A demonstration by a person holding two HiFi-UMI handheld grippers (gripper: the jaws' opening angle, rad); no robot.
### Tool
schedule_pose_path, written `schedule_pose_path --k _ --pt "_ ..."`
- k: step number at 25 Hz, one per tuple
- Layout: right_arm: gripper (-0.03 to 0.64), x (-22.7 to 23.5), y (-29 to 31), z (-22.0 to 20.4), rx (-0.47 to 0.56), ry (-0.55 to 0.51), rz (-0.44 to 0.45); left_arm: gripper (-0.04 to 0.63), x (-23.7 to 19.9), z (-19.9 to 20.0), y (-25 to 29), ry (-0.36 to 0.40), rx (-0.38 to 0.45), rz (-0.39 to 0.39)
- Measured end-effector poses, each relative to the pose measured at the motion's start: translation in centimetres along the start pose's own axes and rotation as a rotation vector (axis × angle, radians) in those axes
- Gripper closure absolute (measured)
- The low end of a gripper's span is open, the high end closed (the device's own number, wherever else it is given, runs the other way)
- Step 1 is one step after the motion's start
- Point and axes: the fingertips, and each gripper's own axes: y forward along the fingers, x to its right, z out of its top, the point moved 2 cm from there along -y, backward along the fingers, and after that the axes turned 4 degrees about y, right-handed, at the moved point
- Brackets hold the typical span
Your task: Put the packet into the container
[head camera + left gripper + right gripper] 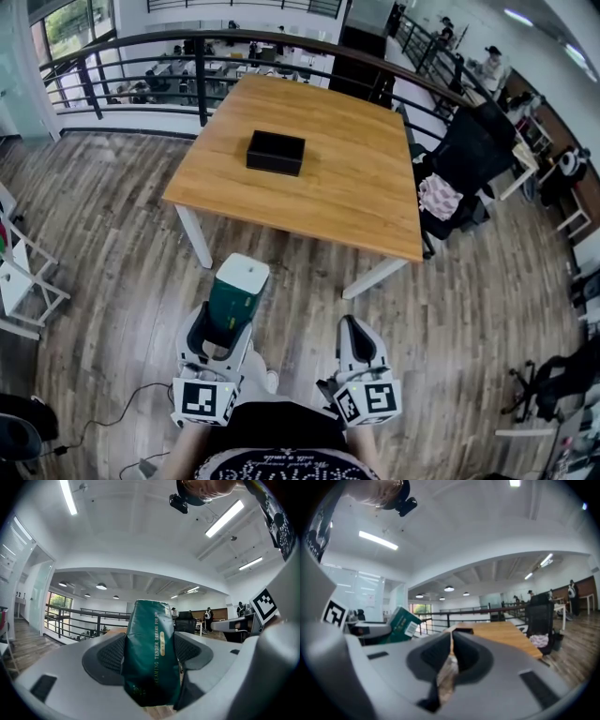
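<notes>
Packet (234, 295) clamped between left gripper (223, 330) fingers, right gripper (362, 349) fingers together, container (276, 152) on table (361, 202) clear of edges.

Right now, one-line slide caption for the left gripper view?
Left hand-held gripper shut on an upright dark green packet.

Up the front of the green packet (152, 653) we read pale lettering: "TENDER DREAMS FOR", its ends unclear. A white barcode label (411, 628) on it and the shirt print (281, 466) were unreadable to us.
</notes>
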Motion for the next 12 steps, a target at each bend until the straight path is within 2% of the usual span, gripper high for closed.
schedule_pose_path --k 6,12 --pt "0.577 0.6 2.5 0.2 -0.006 0.002 -0.006 0.244 -1.7 0.0 2.4 0.014 0.005 0.003" --pt "0.577 0.1 7.8 1.1 -0.003 -0.003 -0.012 0.244 -5.2 0.7 6.4 0.009 0.021 -0.007"
